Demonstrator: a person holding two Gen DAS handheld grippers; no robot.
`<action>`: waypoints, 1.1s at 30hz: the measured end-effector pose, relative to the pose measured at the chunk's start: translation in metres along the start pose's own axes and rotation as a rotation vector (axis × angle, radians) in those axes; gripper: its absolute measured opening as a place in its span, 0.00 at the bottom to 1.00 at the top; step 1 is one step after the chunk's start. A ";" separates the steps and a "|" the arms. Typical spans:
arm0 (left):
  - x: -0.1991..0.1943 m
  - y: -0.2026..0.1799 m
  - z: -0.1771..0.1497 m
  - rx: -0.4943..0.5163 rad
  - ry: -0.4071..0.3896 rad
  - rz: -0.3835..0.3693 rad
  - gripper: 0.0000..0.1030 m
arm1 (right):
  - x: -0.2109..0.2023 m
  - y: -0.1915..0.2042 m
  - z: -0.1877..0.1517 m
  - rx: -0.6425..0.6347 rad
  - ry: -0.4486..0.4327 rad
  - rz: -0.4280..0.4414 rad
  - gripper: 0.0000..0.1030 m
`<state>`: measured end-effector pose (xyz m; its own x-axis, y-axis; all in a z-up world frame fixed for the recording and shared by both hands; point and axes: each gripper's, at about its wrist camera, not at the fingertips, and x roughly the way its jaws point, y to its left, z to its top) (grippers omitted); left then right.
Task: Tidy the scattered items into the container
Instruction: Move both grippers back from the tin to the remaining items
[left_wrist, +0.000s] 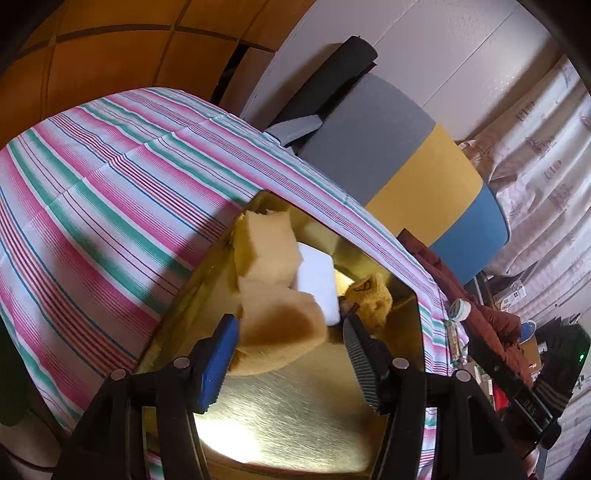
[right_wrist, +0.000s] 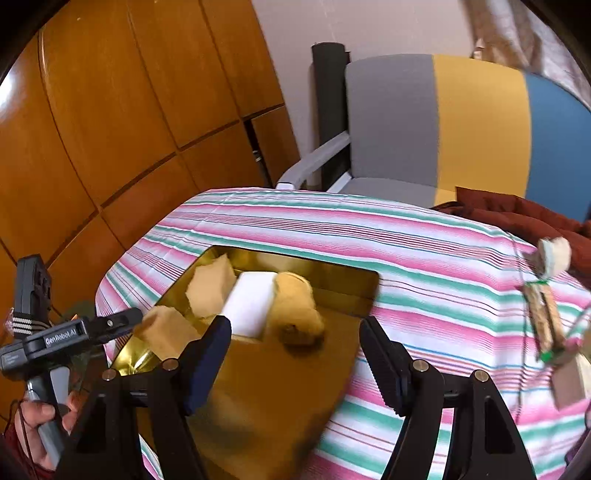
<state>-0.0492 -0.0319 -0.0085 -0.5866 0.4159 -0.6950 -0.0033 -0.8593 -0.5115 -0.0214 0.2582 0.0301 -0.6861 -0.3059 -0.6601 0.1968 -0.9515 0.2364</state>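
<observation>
A gold metal tray (left_wrist: 295, 424) lies on the striped tablecloth and holds several pieces. In the left wrist view a tan sponge (left_wrist: 277, 332) rests on the tray floor between the fingers of my left gripper (left_wrist: 290, 328). The blue left pad touches it, the right finger stands just apart, so the jaws are open. Behind it lie another tan sponge (left_wrist: 266, 243), a white block (left_wrist: 317, 280) and a yellow rolled piece (left_wrist: 373, 299). In the right wrist view my right gripper (right_wrist: 295, 325) hangs open and empty above the tray (right_wrist: 277, 406), near the yellow piece (right_wrist: 295, 310) and white block (right_wrist: 251, 302).
The striped tablecloth (right_wrist: 424, 258) covers the table. A tape roll (right_wrist: 554, 254) and a small stringed object (right_wrist: 546, 321) lie at its right. A grey, yellow and blue chair (right_wrist: 443, 122) with a red jacket (right_wrist: 517, 214) stands behind. A hand (right_wrist: 40, 424) holds the left gripper's handle.
</observation>
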 end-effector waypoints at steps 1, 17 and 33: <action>0.001 -0.003 -0.002 0.003 0.002 -0.004 0.58 | -0.004 -0.006 -0.003 0.006 -0.001 -0.009 0.71; 0.021 -0.084 -0.048 0.178 0.096 -0.115 0.58 | -0.056 -0.089 -0.044 0.087 0.003 -0.137 0.71; 0.038 -0.168 -0.102 0.400 0.213 -0.228 0.58 | -0.111 -0.213 -0.084 0.283 0.040 -0.386 0.72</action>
<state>0.0114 0.1585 -0.0004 -0.3565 0.6216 -0.6975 -0.4460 -0.7692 -0.4576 0.0719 0.4919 -0.0067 -0.6431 0.0614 -0.7633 -0.2689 -0.9514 0.1500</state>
